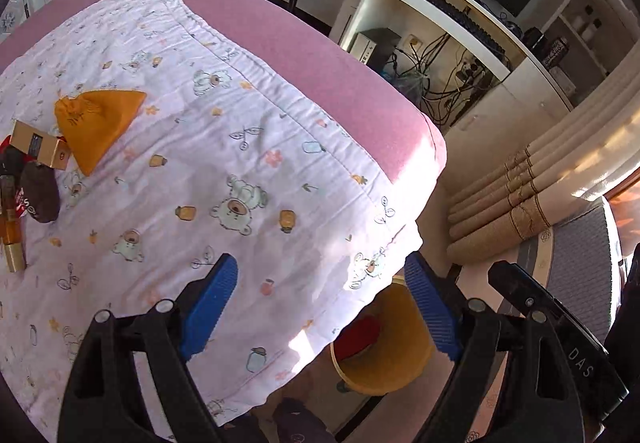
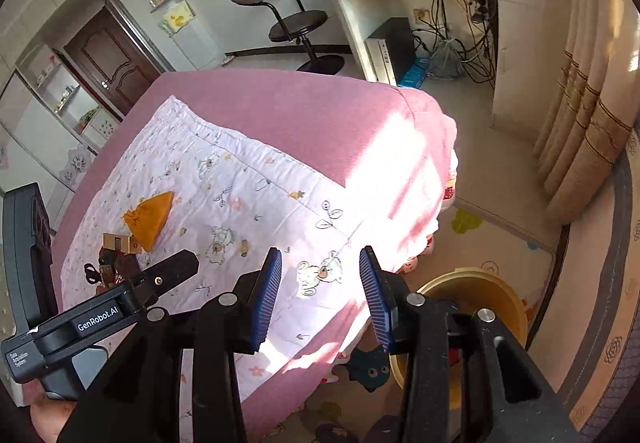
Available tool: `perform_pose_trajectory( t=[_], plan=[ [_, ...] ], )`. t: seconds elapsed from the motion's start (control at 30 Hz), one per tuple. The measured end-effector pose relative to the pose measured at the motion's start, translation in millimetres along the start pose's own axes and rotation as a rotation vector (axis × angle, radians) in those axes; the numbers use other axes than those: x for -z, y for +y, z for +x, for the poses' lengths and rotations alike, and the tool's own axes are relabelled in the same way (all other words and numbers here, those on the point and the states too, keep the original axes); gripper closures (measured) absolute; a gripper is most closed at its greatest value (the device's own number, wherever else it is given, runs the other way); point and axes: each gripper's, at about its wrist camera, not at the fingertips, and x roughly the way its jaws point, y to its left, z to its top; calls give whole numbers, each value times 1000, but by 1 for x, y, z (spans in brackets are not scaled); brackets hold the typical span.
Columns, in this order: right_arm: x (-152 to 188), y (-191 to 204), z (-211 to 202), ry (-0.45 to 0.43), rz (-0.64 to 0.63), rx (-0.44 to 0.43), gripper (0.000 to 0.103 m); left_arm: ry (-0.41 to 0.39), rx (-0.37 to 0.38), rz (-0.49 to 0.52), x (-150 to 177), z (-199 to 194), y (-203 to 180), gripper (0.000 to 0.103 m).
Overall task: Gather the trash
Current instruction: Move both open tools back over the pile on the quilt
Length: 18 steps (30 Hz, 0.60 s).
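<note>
Lying on the white cartoon-print quilt (image 1: 224,147) spread over the pink bed (image 1: 304,55), the trash sits in a small cluster near the quilt's left side: an orange triangular fabric pouch (image 1: 98,123), a tan cardboard box (image 1: 40,143) touching its lower edge, a dark brown wrapper (image 1: 40,193) just below the box, and an amber tube with a gold cap (image 1: 10,235) beside that. The pouch's long axis runs diagonally, its narrow corner toward the lower left in the left wrist view; the box slants from upper left to lower right.

Blue-padded fingers (image 1: 208,307) of the left gripper (image 1: 320,303) are spread wide with nothing between them, hanging over the quilt's near corner. The right gripper (image 2: 320,299) has its fingers (image 2: 266,299) parted about halfway, also empty, above the quilt's edge.

On the floor just beside the bed corner stands a round yellow plastic bin (image 1: 384,359); a red item (image 1: 356,335) lies inside it.
</note>
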Motion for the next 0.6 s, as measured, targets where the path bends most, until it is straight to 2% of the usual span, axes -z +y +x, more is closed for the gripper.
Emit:
perform_pose_trajectory(
  t=[0.13, 0.3, 0.47, 0.6],
  plan=[
    [-10, 72, 23, 26, -153, -79, 62, -88, -82, -80, -10, -36, 67, 17],
    [-4, 159, 55, 58, -316, -171, 62, -152, -181, -248, -6, -69, 159, 17],
    [7, 228, 85, 86, -400, -237, 62, -182, -270, -383, 11, -91, 235, 17],
    [18, 272, 102, 108, -454, -275, 62, -208, -312, -456, 22, -103, 277, 17]
  ],
)
